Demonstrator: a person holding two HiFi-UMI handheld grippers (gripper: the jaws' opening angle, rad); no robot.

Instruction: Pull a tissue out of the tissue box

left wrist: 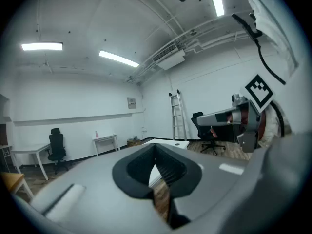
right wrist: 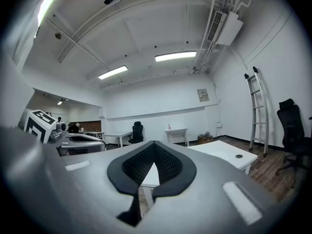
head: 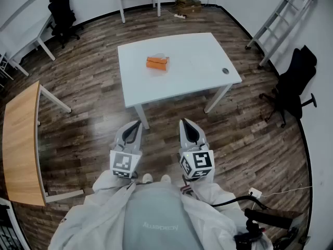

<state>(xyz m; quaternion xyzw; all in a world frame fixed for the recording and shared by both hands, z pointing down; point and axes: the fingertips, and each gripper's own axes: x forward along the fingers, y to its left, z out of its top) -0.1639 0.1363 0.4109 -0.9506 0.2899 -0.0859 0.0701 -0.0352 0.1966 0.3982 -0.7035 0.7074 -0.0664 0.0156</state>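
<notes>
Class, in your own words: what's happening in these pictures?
A person stands back from the white table, a gripper in each hand. The left gripper and the right gripper are both shut and empty, held close to the body. The orange tissue box sits on the table, out of reach; pulling has not begun.

the tissue box (head: 157, 63) is a small orange carton lying flat on the white table (head: 197, 61) — a little left of the tabletop's middle, its long side running roughly across the head view — with what looks like pale tissue (head: 161, 56) at its top.
</notes>
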